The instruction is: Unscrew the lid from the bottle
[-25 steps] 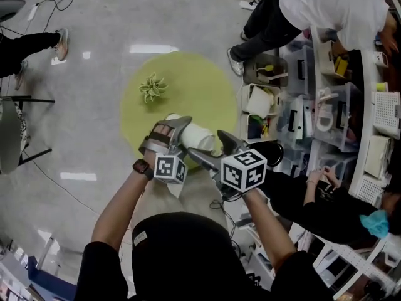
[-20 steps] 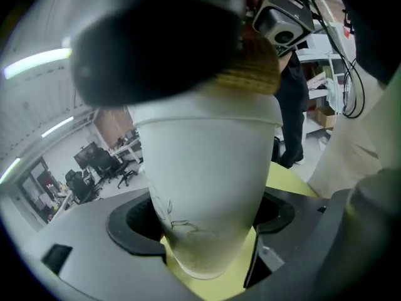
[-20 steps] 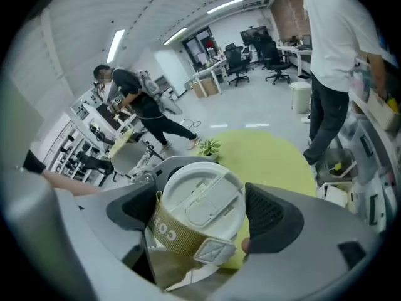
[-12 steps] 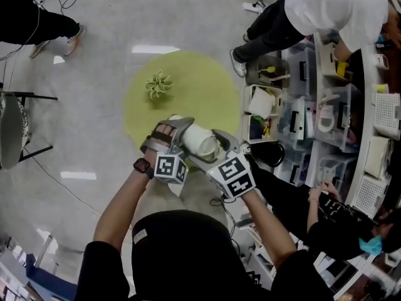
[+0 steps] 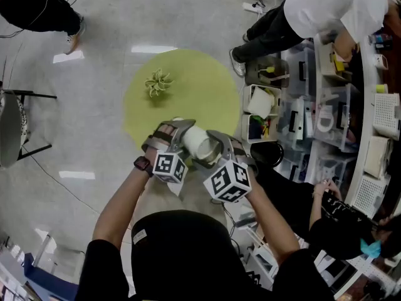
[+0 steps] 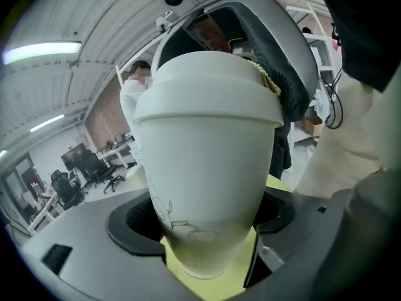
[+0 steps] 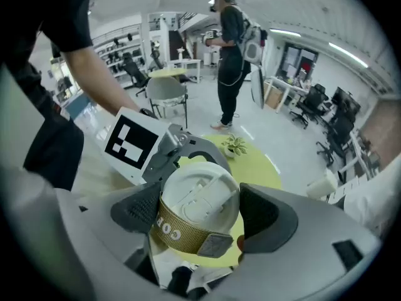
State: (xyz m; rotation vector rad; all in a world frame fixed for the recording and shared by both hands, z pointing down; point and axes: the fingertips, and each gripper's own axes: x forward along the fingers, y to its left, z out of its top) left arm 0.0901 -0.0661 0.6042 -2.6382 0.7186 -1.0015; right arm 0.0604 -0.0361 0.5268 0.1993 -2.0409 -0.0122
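A white bottle lies tilted over the near edge of the yellow-green round table. My left gripper is shut on its body, one jaw on each side low down. The white lid, with a tan strap around its rim, faces the right gripper view. My right gripper reaches over it from the cap end. Its jaws have just been closing, the lid sits between them, and both dark pads touch the lid's rim. In the left gripper view, a right pad hugs the lid.
A small potted plant stands on the far left of the table. Shelves with bins and boxes line the right side, with a person bending there and another seated below. A dark chair stands at the left.
My right gripper has rolled, its marker cube swinging left and down, and its jaws have come in around the lid. The left gripper and bottle have hardly moved.
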